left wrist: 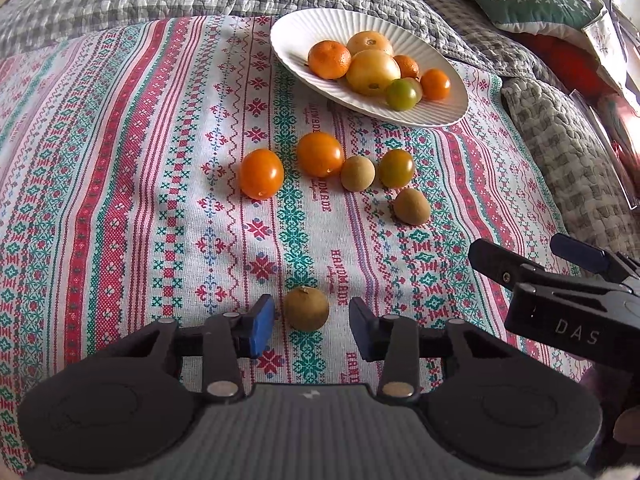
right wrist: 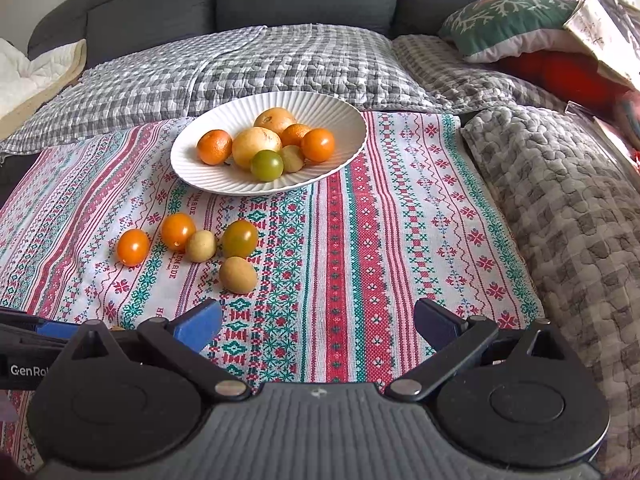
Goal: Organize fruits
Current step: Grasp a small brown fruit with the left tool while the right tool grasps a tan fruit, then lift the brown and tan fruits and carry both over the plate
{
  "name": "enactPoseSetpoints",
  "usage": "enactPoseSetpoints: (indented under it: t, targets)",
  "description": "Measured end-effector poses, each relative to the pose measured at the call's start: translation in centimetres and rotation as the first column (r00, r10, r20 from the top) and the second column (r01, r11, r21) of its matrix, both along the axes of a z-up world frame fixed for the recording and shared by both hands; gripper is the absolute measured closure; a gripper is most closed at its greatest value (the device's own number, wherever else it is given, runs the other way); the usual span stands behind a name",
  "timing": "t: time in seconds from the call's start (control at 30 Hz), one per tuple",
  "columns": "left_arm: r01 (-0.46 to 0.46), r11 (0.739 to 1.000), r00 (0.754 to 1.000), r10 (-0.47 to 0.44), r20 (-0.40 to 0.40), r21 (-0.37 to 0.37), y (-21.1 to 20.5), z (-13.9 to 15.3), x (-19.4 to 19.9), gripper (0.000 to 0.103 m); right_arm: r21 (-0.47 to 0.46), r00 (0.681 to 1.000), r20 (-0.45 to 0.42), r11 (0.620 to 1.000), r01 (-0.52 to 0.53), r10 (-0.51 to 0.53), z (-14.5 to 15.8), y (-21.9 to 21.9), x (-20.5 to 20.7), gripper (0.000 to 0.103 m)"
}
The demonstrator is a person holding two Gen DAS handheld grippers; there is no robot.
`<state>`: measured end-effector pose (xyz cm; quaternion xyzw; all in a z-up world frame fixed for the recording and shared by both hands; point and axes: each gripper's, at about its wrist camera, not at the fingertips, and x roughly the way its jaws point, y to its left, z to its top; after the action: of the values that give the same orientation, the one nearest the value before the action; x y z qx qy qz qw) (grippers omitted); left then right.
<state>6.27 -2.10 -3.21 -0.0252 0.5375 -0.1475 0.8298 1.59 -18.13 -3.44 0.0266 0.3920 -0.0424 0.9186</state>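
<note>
Your left tongs (left wrist: 311,320), apart, straddle a small brown longan (left wrist: 306,309): light, thin-shelled; grip its middle gently. Right tongs (right wrist: 318,322) apart, empty.

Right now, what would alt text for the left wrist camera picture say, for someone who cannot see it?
The open left gripper brackets a small brown fruit on a patterned tablecloth, not yet gripping it. Beyond it lie five loose fruits and a white plate of fruit; the right gripper enters from the right.
</note>
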Motion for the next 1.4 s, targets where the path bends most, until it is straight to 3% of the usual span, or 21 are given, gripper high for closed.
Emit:
enactPoseSetpoints:
  t: [0.1,0.4,0.63,0.77,0.93,1.1,1.27,1.4]
  targets:
    - [0.000,1.000,1.000,0.000,-0.002,0.001,0.0,-0.2,0.2,0.091,0.001,1.000,-0.002,1.000,0.002,-0.002,-0.1,0.2,0.1,0.001]
    - [0.004,0.999,0.998,-0.007,0.065,0.047,0.2,1.3,-0.5,0.091,0.031,1.000,0.013,0.999,-0.014,0.013,-0.4,0.9,1.0,0.004]
    - [0.002,0.998,0.998,-0.006,0.065,0.070,1.3,1.1,-0.6,0.091,0.016,0.996,0.024,0.996,-0.082,0.082,-1.4,3.0,2.5,0.014]
    - [-0.010,0.997,0.998,0.005,0.057,0.077,2.0,0.9,-0.5,0.091,-0.013,0.994,0.018,0.994,-0.111,0.111,-2.3,3.9,3.3,0.025]
    - [-0.013,0.997,0.999,0.009,0.049,0.072,2.2,0.8,-0.6,0.091,-0.015,0.998,0.014,0.998,-0.068,0.068,-3.1,3.8,4.1,0.043]
    - [-0.003,0.998,0.999,-0.001,0.051,0.070,1.9,0.9,-0.7,0.091,-0.007,0.998,0.038,0.998,-0.056,0.056,-3.2,3.5,4.0,0.053]
    - [-0.002,0.998,0.999,-0.002,0.049,0.065,1.8,0.9,-0.5,0.091,0.017,0.996,0.042,0.996,-0.082,0.081,-3.0,3.4,3.9,0.078]
    - [-0.010,0.999,0.998,0.007,0.055,0.053,2.0,1.0,-0.5,0.091,0.032,0.995,0.037,0.995,-0.091,0.089,-2.9,3.2,3.8,0.079]
